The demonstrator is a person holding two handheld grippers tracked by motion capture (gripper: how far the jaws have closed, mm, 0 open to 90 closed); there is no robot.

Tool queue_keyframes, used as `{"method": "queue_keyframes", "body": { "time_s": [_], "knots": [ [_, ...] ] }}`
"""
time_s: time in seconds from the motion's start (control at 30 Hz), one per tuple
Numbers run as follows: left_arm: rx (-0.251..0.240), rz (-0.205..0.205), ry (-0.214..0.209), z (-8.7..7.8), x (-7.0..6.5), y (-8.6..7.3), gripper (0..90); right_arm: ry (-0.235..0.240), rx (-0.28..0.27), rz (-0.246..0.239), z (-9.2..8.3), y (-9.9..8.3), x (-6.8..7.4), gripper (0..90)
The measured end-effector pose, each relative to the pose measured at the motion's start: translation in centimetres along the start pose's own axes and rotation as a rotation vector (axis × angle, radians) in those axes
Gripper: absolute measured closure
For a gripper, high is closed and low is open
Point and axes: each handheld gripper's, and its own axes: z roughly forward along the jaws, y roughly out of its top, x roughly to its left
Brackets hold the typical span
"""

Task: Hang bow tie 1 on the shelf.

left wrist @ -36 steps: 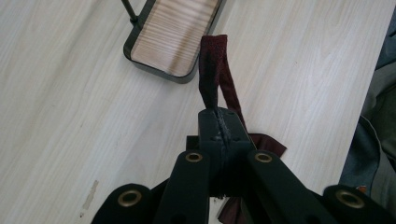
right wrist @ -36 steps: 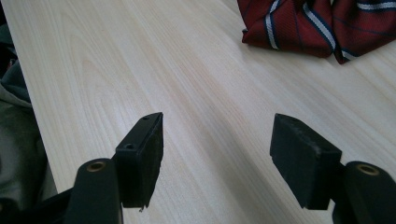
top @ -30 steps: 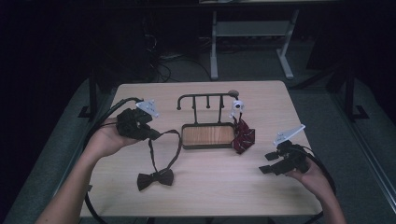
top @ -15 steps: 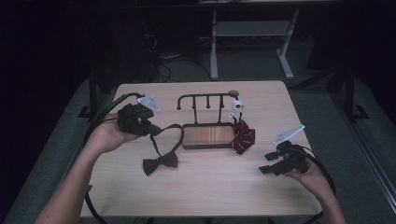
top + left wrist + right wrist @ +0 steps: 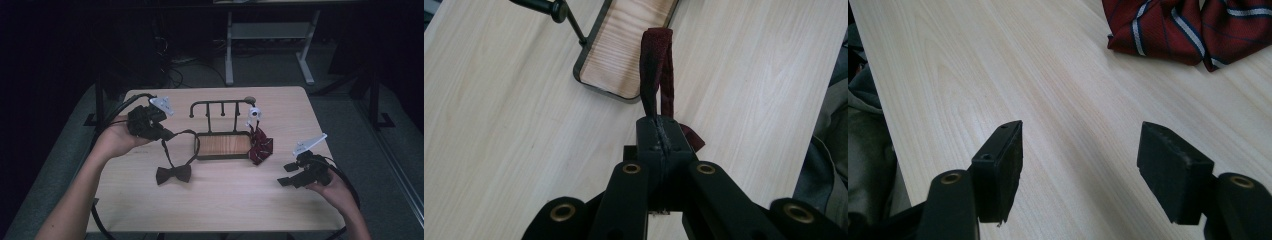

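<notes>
So we're pinching the strap of the dark bow tie [image 5: 173,174] with the left gripper [image 5: 167,135], jaws clamped tight on the thin maroon fabric band, while the bow itself is dangling down toward lower centre-left of the high view, just below and left of the rack [image 5: 221,131]. That rack's black metal hooks are sitting up and right of our left gripper, so it's the nearer one. The right gripper [image 5: 286,174] is idling at lower right, jaws wide and holding nothing, with the soft striped red bow tie [image 5: 261,146] lying just above it.

Striped tie [image 5: 261,145] lay bunched against right end of rack [image 5: 222,144]; white clip [image 5: 254,114] sat on rack's rail. Light wood table [image 5: 210,205] stood on grey floor [image 5: 350,105].
</notes>
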Motion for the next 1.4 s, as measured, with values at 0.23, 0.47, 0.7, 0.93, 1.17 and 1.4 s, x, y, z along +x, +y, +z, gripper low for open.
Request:
{"method": "queue_keyframes", "body": {
  "time_s": [0.23, 0.47, 0.7, 0.93, 1.17, 1.4],
  "knots": [
    [0.009, -0.001, 0.011, -0.2, 0.4, 0.7, 90.0, 0.002, 0.001, 0.007, 0.0, -0.1, -0.1, 34.1],
    [0.016, -0.008, 0.016, -0.2, 0.9, 1.3, 90.0, 0.002, -0.002, 0.006, 0.0, -0.1, -0.2, 33.7],
    [0.027, -0.012, 0.019, -0.6, 1.5, 2.0, 90.0, 0.005, -0.006, 0.012, -0.1, -0.2, -0.3, 33.6],
    [0.043, 0.0, 0.027, -0.6, 1.8, 2.9, 90.0, 0.004, -0.009, 0.014, -0.2, -0.2, -0.3, 33.4],
    [0.055, -0.013, 0.038, -0.9, 2.5, 3.3, 90.0, 0.002, -0.013, 0.012, -0.3, -0.2, -0.4, 33.4],
    [0.061, -0.023, 0.047, -1.0, 3.4, 3.7, 90.0, 0.002, -0.018, 0.01, -0.4, -0.2, -0.4, 33.4]
  ]
}}
